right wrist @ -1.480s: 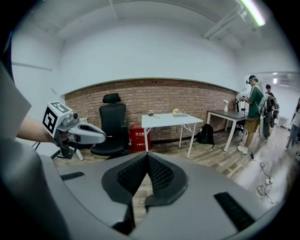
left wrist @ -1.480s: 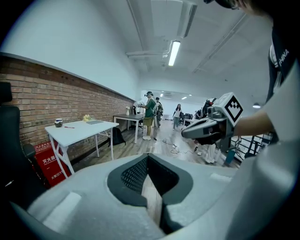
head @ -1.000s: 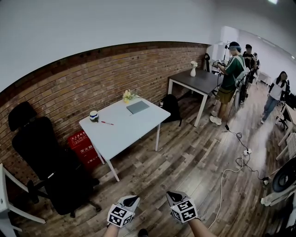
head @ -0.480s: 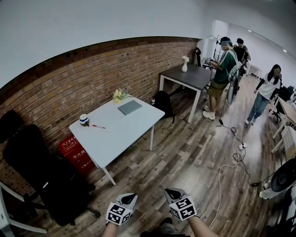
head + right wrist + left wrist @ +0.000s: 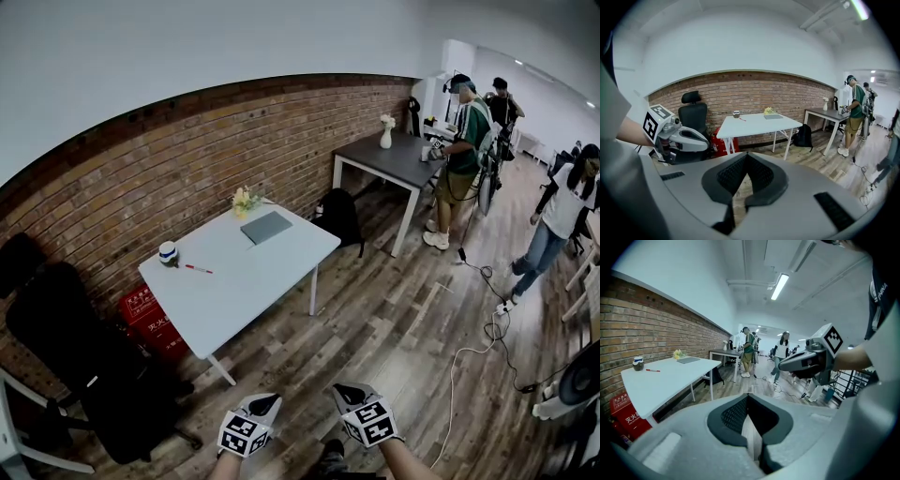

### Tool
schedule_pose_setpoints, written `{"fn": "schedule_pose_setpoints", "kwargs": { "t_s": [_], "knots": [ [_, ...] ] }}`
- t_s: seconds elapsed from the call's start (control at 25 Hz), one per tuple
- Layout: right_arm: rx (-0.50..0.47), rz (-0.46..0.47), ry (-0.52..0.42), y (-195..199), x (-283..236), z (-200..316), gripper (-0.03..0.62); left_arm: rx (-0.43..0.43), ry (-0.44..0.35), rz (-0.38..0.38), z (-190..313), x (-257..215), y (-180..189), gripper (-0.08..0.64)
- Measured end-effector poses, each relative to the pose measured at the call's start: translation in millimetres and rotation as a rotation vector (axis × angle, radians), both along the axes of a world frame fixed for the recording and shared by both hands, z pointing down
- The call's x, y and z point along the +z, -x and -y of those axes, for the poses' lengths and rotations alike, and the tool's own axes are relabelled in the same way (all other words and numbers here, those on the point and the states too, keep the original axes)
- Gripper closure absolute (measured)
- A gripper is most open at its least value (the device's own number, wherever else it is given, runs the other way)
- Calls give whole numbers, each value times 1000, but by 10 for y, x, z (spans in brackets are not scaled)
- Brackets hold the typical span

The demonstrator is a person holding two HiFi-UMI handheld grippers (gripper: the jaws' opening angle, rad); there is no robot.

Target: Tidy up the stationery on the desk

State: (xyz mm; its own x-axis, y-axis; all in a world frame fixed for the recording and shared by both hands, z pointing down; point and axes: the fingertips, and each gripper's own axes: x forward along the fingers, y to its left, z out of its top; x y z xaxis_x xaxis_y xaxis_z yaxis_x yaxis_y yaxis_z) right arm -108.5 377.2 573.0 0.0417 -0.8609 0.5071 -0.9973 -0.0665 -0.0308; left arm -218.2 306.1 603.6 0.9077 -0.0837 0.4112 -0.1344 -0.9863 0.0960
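**Closed and empty, well away from the stationery**

The left gripper [image 5: 264, 405] and right gripper [image 5: 348, 394] are held low over the wooden floor [image 5: 375, 323], fingers closed on nothing, well apart from the white counter [image 5: 244, 286]. On it a red pen [image 5: 198, 269] lies beside a small cup [image 5: 168, 251], and a grey notebook [image 5: 266, 226] lies near yellow flowers [image 5: 244, 199].

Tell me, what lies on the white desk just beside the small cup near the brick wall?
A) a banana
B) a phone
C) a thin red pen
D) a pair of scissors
C: a thin red pen lies flat on the white desk, just to the right of the small cup in the head view; no scissors, banana or phone are there.
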Motion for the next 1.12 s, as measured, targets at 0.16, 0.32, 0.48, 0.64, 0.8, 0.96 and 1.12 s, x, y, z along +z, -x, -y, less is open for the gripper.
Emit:
{"fn": "schedule_pose_setpoints", "kwargs": {
  "t_s": [0.16, 0.32, 0.48, 0.64, 0.8, 0.96, 1.12],
  "knots": [
    [-35, -8, -3, -408, -53, 173, 583, -21, -16, 5, 120, -50, -415, 549],
    [-69, -10, -11, -828, -111, 312, 583, -52, -25, -5, 225, -126, -826, 549],
    [-99, -10, -19, -1162, -115, 411, 583, -87, -36, -7, 311, -156, -1131, 549],
    [-126, -2, -17, -1391, -65, 508, 583, -111, -39, 5, 372, -134, -1310, 549],
    [-144, 10, -11, -1524, 20, 638, 583, -135, -35, 18, 510, -65, -1397, 551],
    [-159, 19, 4, -1677, 105, 856, 583, -157, -24, 26, 730, 4, -1510, 551],
    [-174, 22, 20, -1822, 185, 1170, 583, -172, -11, 33, 1042, 97, -1640, 551]
  ]
}}
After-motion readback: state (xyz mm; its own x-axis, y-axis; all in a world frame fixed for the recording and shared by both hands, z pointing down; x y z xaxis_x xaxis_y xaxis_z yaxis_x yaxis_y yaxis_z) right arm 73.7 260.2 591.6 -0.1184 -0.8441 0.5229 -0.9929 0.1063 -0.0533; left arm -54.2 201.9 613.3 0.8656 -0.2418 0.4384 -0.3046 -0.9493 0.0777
